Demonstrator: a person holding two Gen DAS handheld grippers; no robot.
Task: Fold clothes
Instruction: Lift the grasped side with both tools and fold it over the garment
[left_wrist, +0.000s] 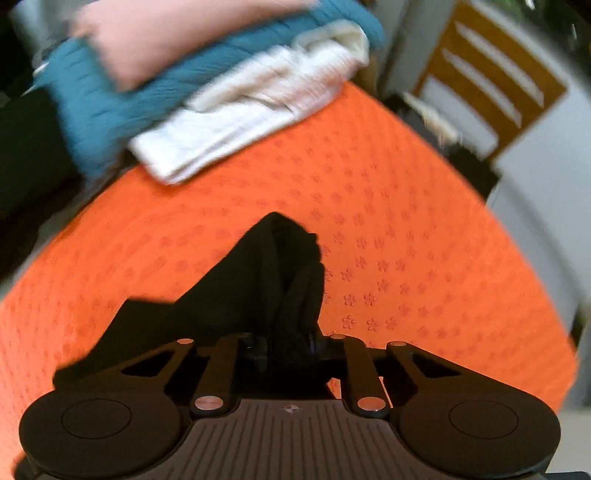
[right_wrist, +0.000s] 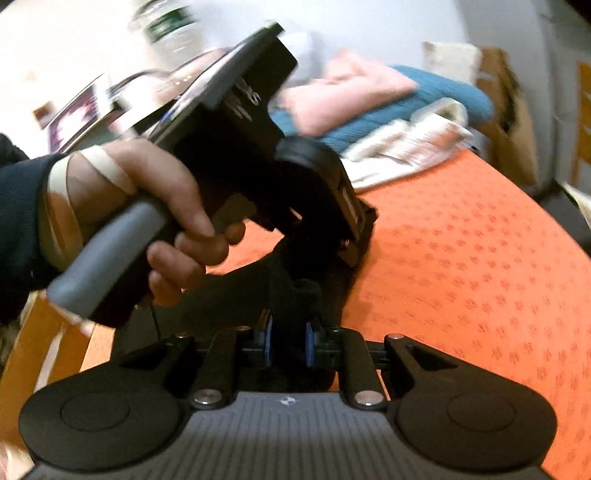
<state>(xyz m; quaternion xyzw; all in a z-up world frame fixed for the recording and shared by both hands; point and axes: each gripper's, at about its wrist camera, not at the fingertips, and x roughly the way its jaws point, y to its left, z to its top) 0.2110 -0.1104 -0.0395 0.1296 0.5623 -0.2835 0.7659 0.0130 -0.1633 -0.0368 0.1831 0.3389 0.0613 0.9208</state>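
A black garment (left_wrist: 280, 266) lies bunched on the orange flower-patterned tablecloth (left_wrist: 406, 221). In the left wrist view my left gripper (left_wrist: 290, 347) is shut on a fold of it, and the cloth rises in a peak beyond the jaws. In the right wrist view my right gripper (right_wrist: 290, 345) is shut on the same black garment (right_wrist: 299, 291), pinched between its blue pads (right_wrist: 309, 347). Just ahead of it a hand (right_wrist: 147, 177) holds the left gripper (right_wrist: 352, 240), which points steeply down onto the cloth.
A pile of folded clothes sits at the table's far side: pink (left_wrist: 147, 40) on teal (left_wrist: 110, 103), with white (left_wrist: 240, 118) beside them. A wooden chair (left_wrist: 495, 81) stands past the far edge. A cardboard box (right_wrist: 509, 122) stands behind the table.
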